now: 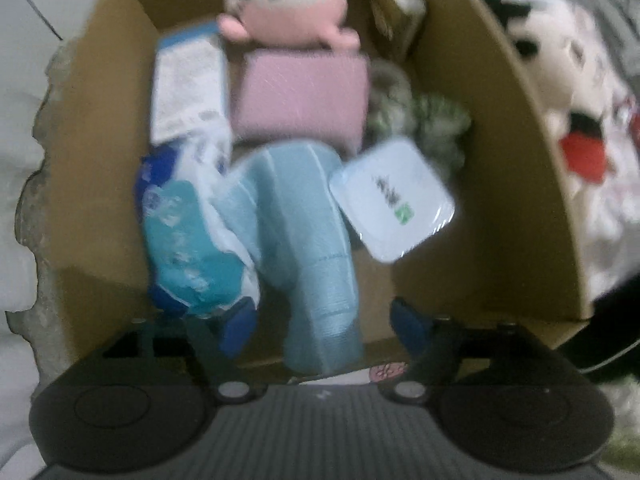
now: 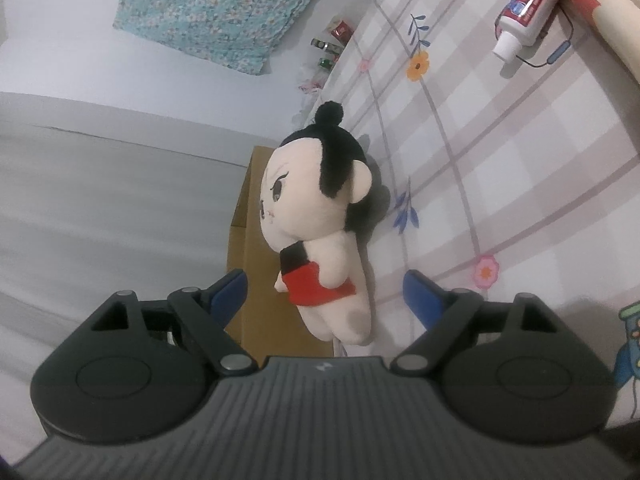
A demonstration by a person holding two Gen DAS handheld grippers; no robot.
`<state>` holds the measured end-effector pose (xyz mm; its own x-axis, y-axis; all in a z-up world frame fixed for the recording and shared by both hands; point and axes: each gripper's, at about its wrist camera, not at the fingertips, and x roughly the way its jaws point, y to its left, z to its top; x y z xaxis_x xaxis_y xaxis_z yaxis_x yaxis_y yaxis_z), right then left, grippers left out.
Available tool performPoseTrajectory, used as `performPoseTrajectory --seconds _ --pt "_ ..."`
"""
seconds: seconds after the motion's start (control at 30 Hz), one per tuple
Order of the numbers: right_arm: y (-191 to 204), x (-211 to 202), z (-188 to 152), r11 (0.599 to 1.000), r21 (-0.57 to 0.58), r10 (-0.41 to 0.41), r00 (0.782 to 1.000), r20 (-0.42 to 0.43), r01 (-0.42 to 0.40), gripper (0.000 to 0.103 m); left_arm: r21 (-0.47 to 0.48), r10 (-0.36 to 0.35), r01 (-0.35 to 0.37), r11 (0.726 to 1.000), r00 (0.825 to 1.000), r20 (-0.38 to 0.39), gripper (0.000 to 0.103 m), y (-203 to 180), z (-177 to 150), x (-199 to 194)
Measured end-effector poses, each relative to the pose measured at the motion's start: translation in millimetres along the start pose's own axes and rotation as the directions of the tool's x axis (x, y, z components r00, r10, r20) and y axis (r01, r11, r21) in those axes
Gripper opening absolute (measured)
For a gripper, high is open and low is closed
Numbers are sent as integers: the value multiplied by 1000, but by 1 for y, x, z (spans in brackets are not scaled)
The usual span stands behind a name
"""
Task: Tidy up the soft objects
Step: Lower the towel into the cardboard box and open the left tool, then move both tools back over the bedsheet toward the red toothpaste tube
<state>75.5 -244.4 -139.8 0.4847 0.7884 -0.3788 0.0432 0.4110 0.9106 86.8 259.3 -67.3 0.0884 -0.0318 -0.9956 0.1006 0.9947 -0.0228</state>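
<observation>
Left gripper [image 1: 324,326] points down into the cardboard box [image 1: 520,184], fingers spread either side of a light-blue cloth [image 1: 308,240] lying inside. Right gripper [image 2: 326,298], fingers spread and empty, faces the plush doll [image 2: 320,216] on the bed [image 2: 500,168] — against the box's side.

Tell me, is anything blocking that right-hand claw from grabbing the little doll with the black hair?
Nothing visible. The right gripper is open, and the plush doll lies on the checked bedsheet right ahead of its fingers, beside the cardboard box.
</observation>
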Motion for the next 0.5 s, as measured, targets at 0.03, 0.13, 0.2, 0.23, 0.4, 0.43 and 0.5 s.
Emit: performPoseTrajectory --seconds 0.03,0.13,0.2,0.23,0.4,0.43,0.5 --pt "3 -1 -1 1000 -7 -2 1000 3 2 86 -13 -2 3 1000 999 33 83 2 -3 -9" --pt "10 -6 -4 1000 -26 -9 1000 11 9 86 -44 -20 26 999 992 128 85 3 -14 -37" --pt "16 -12 -8 999 -41 -15 1000 21 16 87 -66 -33 46 997 981 189 85 -3 -21 -56" --pt "18 -15 -10 999 -50 -19 999 27 20 87 -75 -32 50 996 974 222 85 -6 -23 -63" --pt "28 -35 -21 995 -90 -39 997 59 45 87 -58 -15 40 998 924 382 86 -43 -35 -96" --pt "30 -38 -23 994 -95 -43 997 65 49 87 -49 -19 43 998 910 415 86 -53 -40 -102" --pt "33 -46 -29 992 -113 -55 995 80 64 87 -30 -33 52 998 889 456 86 -71 -45 -107"
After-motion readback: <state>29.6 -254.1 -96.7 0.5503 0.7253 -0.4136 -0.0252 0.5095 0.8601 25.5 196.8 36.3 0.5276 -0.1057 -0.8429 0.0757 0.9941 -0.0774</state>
